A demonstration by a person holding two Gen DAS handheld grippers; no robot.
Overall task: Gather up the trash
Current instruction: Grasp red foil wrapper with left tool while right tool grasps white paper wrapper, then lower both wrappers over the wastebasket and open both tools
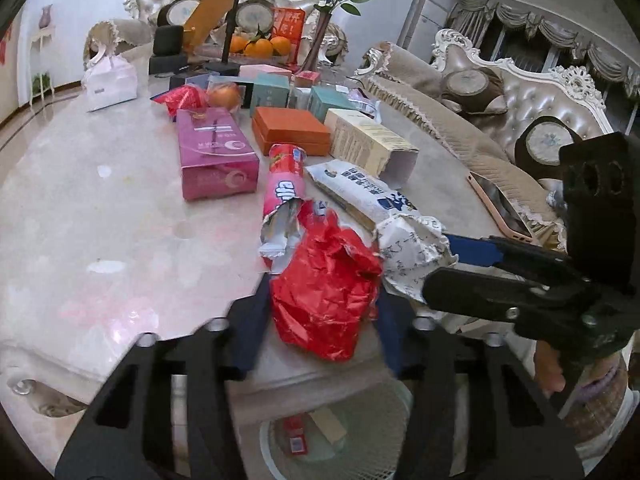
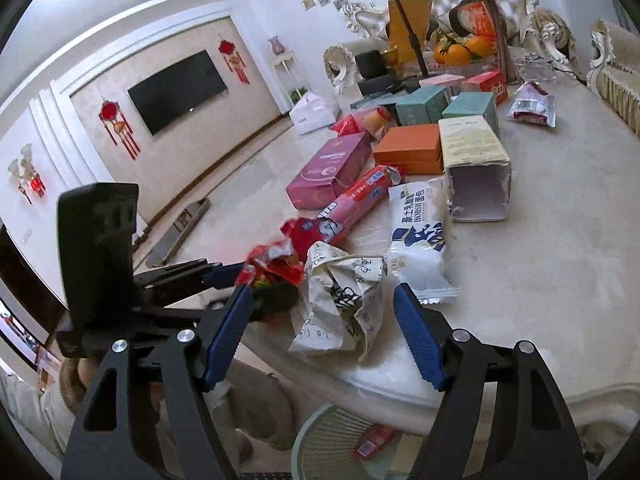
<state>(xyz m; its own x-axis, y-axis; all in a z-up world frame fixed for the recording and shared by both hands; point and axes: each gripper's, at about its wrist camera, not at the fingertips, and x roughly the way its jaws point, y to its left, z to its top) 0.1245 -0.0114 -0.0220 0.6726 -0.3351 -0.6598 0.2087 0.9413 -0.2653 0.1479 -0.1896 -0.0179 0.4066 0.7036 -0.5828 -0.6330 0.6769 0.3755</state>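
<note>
At lower centre of the left view, the left gripper [image 1: 320,312] is clamping a crumpled red wrapper [image 1: 326,292] over the tabletop [image 1: 100,220] edge, its blue pads mostly hidden behind the foil. In the right view, the right gripper [image 2: 324,332] is straddling a crumpled white paper [image 2: 340,300]; whether its pads are touching is unclear. The bin [image 2: 320,440] below is cut off by the frame.

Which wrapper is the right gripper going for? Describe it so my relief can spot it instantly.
Start at the marble table's near edge, above the white bin. Between the right gripper fingers lies the crumpled white wrapper: black handwriting-style characters, unlike the red foil wrapper on its left.
</note>
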